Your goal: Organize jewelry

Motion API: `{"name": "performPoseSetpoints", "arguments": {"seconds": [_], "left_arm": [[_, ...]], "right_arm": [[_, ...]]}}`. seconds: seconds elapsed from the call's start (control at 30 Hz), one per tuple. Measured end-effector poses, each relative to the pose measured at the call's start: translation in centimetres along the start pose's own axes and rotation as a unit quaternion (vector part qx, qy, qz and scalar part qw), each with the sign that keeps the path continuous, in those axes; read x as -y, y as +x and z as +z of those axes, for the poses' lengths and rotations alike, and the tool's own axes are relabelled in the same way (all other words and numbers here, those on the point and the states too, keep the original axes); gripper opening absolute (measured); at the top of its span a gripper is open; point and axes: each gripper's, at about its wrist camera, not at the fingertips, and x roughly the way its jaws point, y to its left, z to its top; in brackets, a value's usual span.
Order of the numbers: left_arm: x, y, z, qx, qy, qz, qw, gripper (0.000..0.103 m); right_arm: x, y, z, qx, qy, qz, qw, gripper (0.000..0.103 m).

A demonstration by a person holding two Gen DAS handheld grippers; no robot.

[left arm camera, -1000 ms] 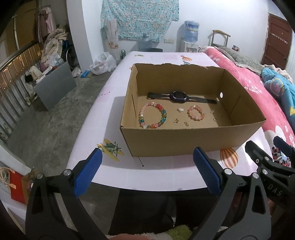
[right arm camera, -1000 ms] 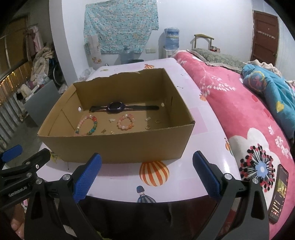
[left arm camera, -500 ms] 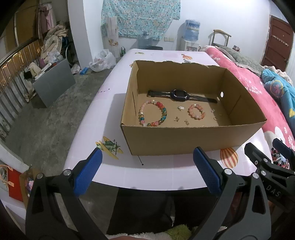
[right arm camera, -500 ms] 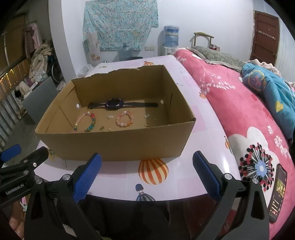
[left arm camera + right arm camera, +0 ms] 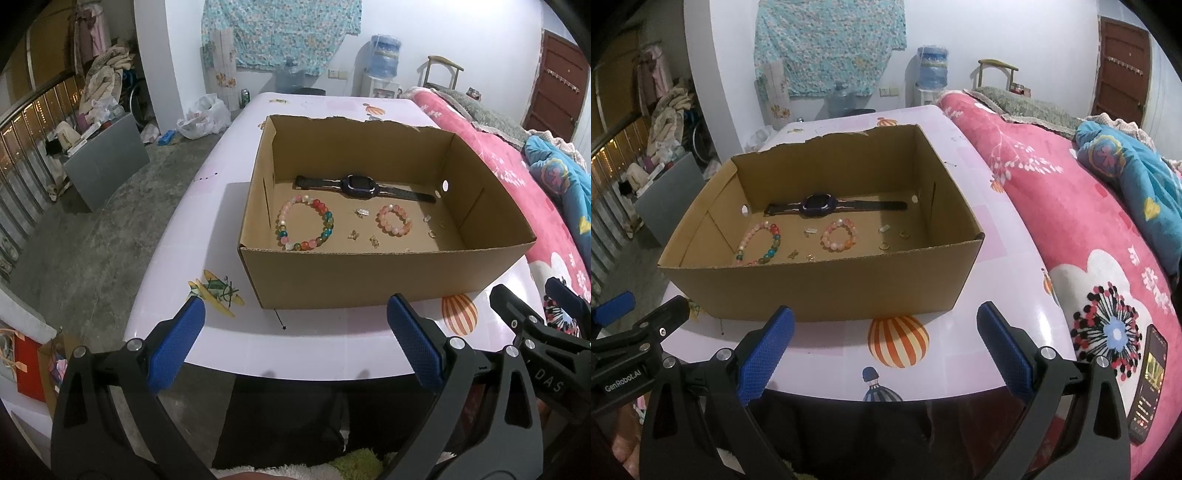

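An open cardboard box (image 5: 369, 277) (image 5: 827, 284) stands on the pale table. Inside lie a dark watch (image 5: 360, 184) (image 5: 820, 205), a large multicoloured bead bracelet (image 5: 304, 223) (image 5: 761, 243), a small pink bead bracelet (image 5: 394, 220) (image 5: 838, 234) and several tiny earrings and rings (image 5: 373, 240) (image 5: 884, 245). My left gripper (image 5: 295, 343) hangs open before the box's near wall, over the table's front edge. My right gripper (image 5: 884, 343) is open too, just in front of the box's right half. Both hold nothing.
A pink flowered blanket (image 5: 1089, 229) covers the bed right of the table, with a phone (image 5: 1147, 384) lying on it. Grey floor, a railing and clutter (image 5: 74, 147) lie to the left. Table stickers show a balloon (image 5: 897, 341) and a plane (image 5: 216, 293).
Both grippers have risen and tipped slightly, so the box floor shows a little more from above. Nothing in the box has moved.
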Motion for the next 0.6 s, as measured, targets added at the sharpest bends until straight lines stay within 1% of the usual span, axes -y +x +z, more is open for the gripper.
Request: {"name": "performPoseSetpoints", "arguments": {"seconds": [0.6], "left_arm": [[0.11, 0.35, -0.08, -0.005, 0.002, 0.000, 1.0000, 0.095]], "right_arm": [[0.42, 0.15, -0.10, -0.005, 0.006, 0.009, 1.000, 0.096]]}}
